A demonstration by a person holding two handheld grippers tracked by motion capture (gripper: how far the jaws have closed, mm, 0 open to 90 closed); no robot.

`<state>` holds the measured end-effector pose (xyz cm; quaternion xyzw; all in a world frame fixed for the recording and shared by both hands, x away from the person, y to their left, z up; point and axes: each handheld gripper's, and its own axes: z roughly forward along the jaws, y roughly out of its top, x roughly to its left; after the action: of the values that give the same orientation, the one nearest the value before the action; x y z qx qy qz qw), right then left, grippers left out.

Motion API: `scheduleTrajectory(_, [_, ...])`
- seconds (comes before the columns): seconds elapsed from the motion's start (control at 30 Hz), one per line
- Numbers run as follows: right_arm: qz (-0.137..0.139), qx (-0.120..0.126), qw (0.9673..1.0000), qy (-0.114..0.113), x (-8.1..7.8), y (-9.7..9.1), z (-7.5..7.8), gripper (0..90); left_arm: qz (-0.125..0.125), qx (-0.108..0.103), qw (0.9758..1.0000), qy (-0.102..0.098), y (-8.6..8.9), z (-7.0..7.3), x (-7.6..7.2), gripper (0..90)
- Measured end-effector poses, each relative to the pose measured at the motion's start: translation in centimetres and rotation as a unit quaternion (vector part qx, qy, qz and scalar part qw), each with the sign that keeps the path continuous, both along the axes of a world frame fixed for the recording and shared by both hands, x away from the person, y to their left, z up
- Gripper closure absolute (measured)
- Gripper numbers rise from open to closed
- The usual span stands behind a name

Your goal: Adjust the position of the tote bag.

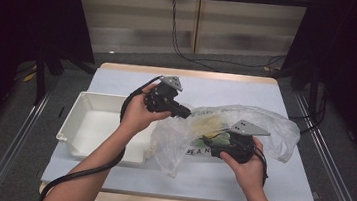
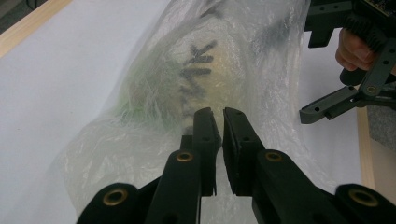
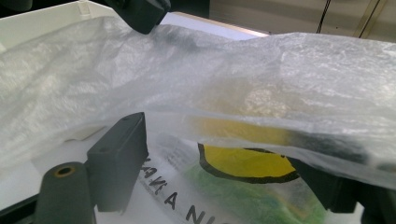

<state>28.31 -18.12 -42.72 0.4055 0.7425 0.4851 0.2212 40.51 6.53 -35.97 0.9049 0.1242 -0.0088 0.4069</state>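
- White tray (image 1: 95, 122): sits on the worktop's (image 1: 238, 182) left half, just left of the plastic bag, touching or nearly touching its edge.
- Left hand (image 1: 137, 114): holds the left claw (image 1: 185, 113) over the tray's right end, pointing right toward the bag.
- Left claw state: jaws nearly together, narrow gap showing in the left gripper view (image 2: 220, 140). Tips sit right at the bag's film; can't tell if a fold is pinched between them. So: closed, grip on film unconfirmed.
- Plastic bag (image 1: 244, 125): translucent, crumpled, lying mid-worktop to the right of the tray, between the two claws. Dark print visible through the film (image 2: 198, 70).
- Bag contents: yellow and green printed packaging with black lettering, seen in the right gripper view (image 3: 243, 163); blurred through film, exact item not readable.
- Right claw (image 1: 207, 143): at the bag's near edge, pointing left. Jaws stand wide apart, bag film draped over them and packaging between them; pads not pressing on anything visible.
- Right hand (image 1: 248, 163): holds that claw from the near-right side of the worktop.
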Motion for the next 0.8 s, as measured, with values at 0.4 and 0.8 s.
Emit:
scheduleTrajectory(0.4, [0.011,0.026,0.9995,0.016,0.4,-0.3,-0.1,83.1,0.011,-0.007,0.9999,-0.003,0.1,-0.1,0.0,54.5])
scheduleTrajectory(0.8, [0.025,0.027,0.9993,0.011,0.5,-0.1,0.1,90.0,-0.010,-0.001,0.9997,-0.022,-1.3,-0.4,-0.9,22.8])
